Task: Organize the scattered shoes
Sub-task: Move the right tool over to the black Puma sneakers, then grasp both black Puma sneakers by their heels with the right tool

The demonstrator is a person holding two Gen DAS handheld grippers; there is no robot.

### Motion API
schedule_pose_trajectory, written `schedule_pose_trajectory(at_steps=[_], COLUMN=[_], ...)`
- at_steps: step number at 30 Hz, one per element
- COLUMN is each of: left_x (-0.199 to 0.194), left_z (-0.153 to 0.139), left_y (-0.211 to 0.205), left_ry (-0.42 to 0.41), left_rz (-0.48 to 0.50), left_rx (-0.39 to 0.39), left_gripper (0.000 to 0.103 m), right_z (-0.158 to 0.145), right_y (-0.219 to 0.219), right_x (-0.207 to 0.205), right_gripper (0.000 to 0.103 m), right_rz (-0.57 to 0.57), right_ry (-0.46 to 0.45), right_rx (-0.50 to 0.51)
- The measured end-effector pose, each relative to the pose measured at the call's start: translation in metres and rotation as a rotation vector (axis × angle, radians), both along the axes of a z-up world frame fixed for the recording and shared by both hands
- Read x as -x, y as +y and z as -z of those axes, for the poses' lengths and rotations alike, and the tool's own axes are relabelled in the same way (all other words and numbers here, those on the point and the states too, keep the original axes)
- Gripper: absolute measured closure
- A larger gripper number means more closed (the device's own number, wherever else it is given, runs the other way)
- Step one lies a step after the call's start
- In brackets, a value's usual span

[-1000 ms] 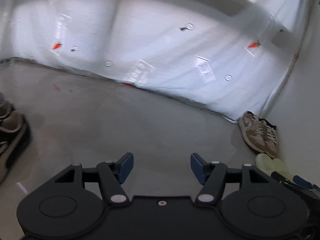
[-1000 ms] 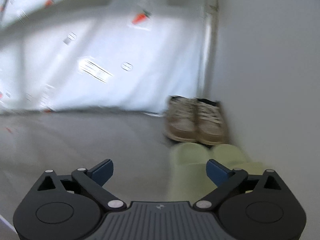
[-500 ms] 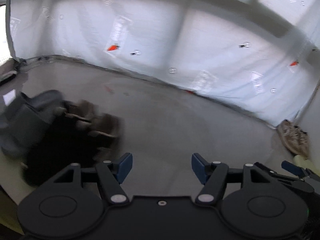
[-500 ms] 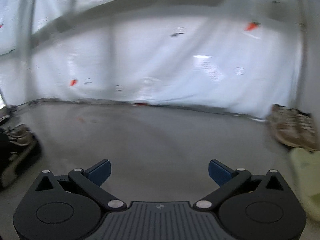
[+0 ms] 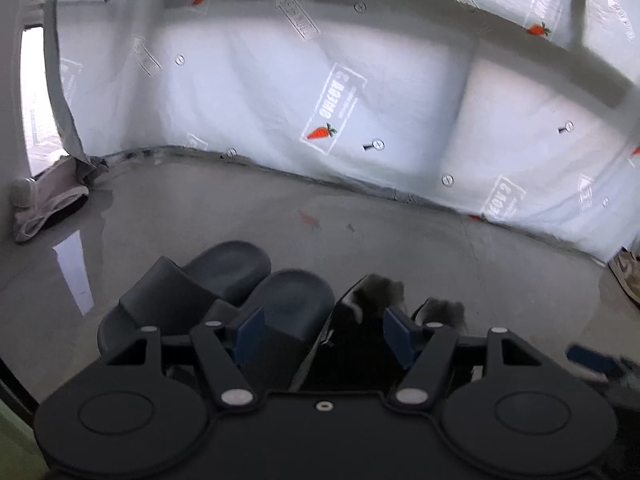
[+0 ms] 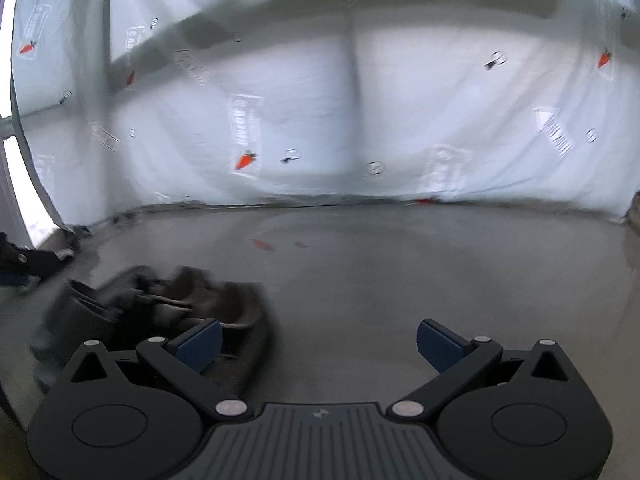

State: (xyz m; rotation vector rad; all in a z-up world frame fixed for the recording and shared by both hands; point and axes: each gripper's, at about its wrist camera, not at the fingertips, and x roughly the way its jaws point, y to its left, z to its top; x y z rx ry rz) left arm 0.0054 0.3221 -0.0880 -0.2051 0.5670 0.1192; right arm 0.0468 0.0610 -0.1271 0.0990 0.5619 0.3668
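Directly under left tool (image 5: 322, 334), on concrete floor (image 5: 400, 236): pair of dark slides (image 5: 224, 276) side by side, toes pointing away toward plastic sheeting (image 5: 280, 92), long axes roughly in line with tool's pointing direction. Just right of slides, touching or nearly so: dark sneakers (image 5: 380, 296) with pale blurred tops, seen between and behind the blue pads (image 5: 250, 332). Left tool jaws partway apart, nothing clamped, pads hanging above the right-hand slide and the nearer sneaker; contact not discernible.

Seen from right tool (image 6: 318, 340): same shoe cluster (image 6: 160, 304) low and to the left, heavily blurred, only left pad (image 6: 198, 338) overlapping it; bare floor between the jaws. Right tool wide apart, empty.

Key relation: cluster lies straight ahead and below left tool, off to the left of right tool, so left hand judged the nearer one for the next pick. Grab probably across the width of one shoe, since long axis runs along the fingers. Which shoe gets targeted: cannot tell.

Far right edge of left view: tan sneaker (image 5: 626, 276) by the wall, well apart from cluster, likely the tidy row. Crumpled cloth (image 5: 44, 200) in left corner, irrelevant.
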Motion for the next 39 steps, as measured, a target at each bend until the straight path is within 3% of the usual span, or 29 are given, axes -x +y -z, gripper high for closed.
schedule_pose_trajectory(at_steps=[7, 15, 28, 32, 34, 36, 39], left_x=[-0.018, -0.054, -0.139, -0.17, -0.175, -0.172, -0.164], left_z=[0.007, 0.011, 0.023, 0.025, 0.024, 0.022, 0.02], left_y=[0.023, 0.057, 0.094, 0.103, 0.106, 0.109, 0.112], left_ry=[0.022, 0.005, -0.007, 0.009, 0.008, -0.005, -0.014], left_rz=[0.069, 0.055, 0.047, 0.029, 0.026, 0.025, 0.023], left_rx=[0.021, 0.076, 0.146, 0.192, 0.195, 0.186, 0.177], left_gripper=[0.036, 0.036, 0.036, 0.036, 0.036, 0.036, 0.036], right_z=[-0.01, -0.007, 0.05, 0.052, 0.053, 0.053, 0.053], right_y=[0.061, 0.108, 0.152, 0.163, 0.16, 0.153, 0.15], right_x=[-0.02, -0.08, -0.169, -0.179, -0.176, -0.17, -0.151], right_gripper=[0.002, 0.018, 0.021, 0.022, 0.029, 0.044, 0.057], right_rz=[-0.011, 0.08, 0.212, 0.233, 0.244, 0.251, 0.19], right_ry=[0.104, 0.246, 0.597, 0.619, 0.599, 0.561, 0.435], right_rx=[-0.048, -0.054, 0.043, 0.084, 0.078, 0.062, 0.064])
